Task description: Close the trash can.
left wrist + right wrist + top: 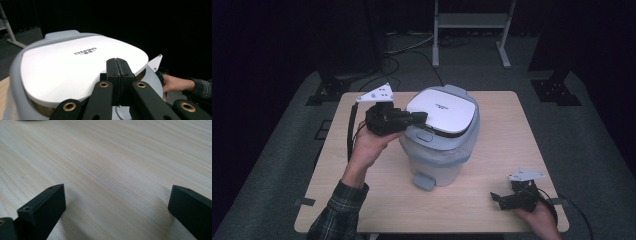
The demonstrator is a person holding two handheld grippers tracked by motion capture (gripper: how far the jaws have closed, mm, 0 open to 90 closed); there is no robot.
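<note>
Clenched tight with nothing between them, the left gripper [117,65] jaws rest over the near edge of the white lid [75,65] of the grey pedal bin [439,137], which stands mid-table [497,210]. Pressing or nudging the lid probably wants a slow, square push. Right gripper [507,197] sits released, low near the table's corner.

Grey bin [439,145] with a white lid [442,111] (dark lettering), pale wood-grain table [492,200], green plaid sleeve [334,212].

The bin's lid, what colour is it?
The lid is white with a grey surround and small dark lettering; the left gripper view shows it best.
</note>
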